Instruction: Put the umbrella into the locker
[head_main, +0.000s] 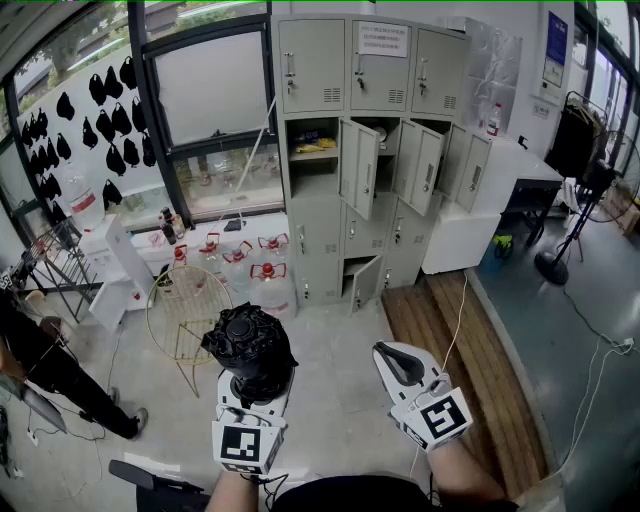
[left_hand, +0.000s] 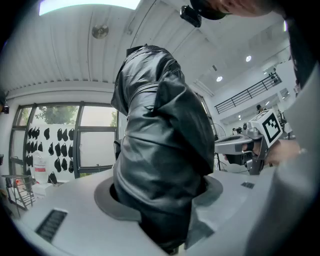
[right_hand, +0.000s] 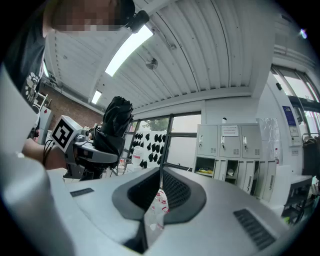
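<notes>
A folded black umbrella (head_main: 250, 345) stands upright in my left gripper (head_main: 252, 388), whose jaws are shut on its lower part. In the left gripper view the umbrella (left_hand: 160, 140) fills the middle, clamped between the pads of the left gripper (left_hand: 160, 202). My right gripper (head_main: 398, 362) is to its right at about the same height, shut and with nothing in it; its pads (right_hand: 172, 192) meet along a thin line. The grey lockers (head_main: 370, 150) stand ahead across the floor, with several doors open. They also show in the right gripper view as lockers (right_hand: 235, 150).
Water jugs with red caps (head_main: 250, 265) sit below the window, with a round wire stand (head_main: 190, 310) in front of them. A person (head_main: 50, 370) is at the left. A wooden platform (head_main: 470, 350) and a standing fan (head_main: 570, 230) are at the right.
</notes>
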